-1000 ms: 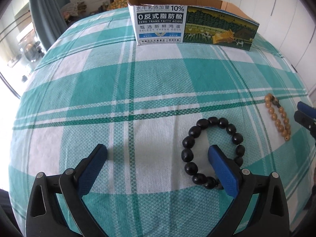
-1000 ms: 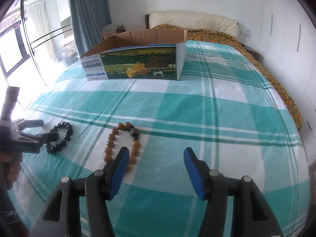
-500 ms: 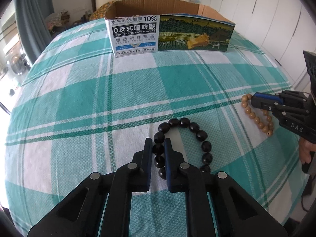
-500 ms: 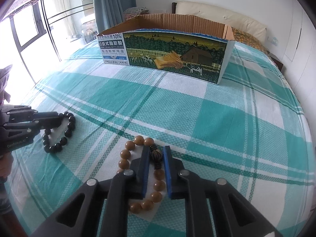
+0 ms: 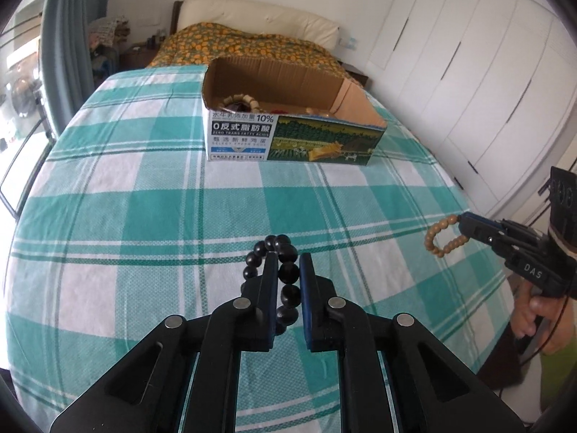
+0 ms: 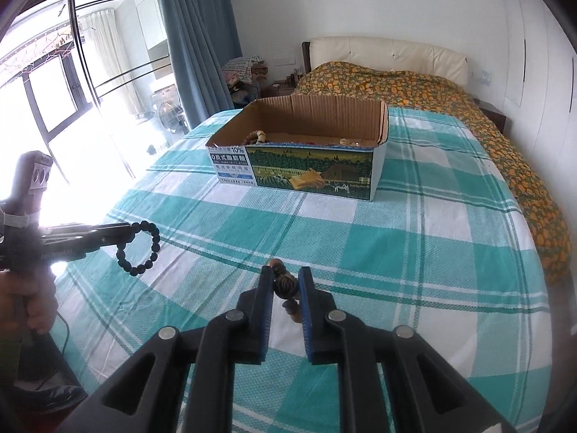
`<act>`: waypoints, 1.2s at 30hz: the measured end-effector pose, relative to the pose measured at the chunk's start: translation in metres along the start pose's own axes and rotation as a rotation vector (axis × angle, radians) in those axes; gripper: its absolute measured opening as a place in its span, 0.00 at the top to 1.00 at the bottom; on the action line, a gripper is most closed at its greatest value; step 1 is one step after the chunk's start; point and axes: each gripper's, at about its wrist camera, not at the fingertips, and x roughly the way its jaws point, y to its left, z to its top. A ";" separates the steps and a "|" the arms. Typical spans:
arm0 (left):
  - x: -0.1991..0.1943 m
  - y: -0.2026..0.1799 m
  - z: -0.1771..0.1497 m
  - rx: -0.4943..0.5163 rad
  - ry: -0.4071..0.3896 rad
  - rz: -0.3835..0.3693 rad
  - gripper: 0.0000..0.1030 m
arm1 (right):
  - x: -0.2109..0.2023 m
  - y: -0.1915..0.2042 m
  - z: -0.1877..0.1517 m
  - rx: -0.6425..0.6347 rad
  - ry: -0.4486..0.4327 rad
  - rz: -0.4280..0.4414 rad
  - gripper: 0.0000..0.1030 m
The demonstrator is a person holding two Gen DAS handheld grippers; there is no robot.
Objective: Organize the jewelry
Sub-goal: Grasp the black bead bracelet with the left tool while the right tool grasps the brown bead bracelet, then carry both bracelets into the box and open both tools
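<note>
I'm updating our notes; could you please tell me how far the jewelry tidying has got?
Done: some beaded pieces already lie in the cardboard box. In hand: the left gripper holds the black bead bracelet and the right gripper the tan bead bracelet, both clear of the bedspread. Left: dropping both into the box.

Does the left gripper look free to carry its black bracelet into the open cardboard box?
Probably yes: the left gripper holds the black bracelet above the bedspread, and the cardboard box ahead stands open-topped.

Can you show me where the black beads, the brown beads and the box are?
black beads [image 6: 155, 241], right wrist view, on the hanging loop
brown beads [image 5: 435, 234], left wrist view, on the loop
box [image 6: 313, 171], right wrist view, printed front wall
</note>
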 end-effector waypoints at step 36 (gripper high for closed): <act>-0.037 -0.020 0.082 0.055 -0.084 -0.040 0.91 | -0.028 0.017 0.071 -0.030 -0.020 0.060 0.86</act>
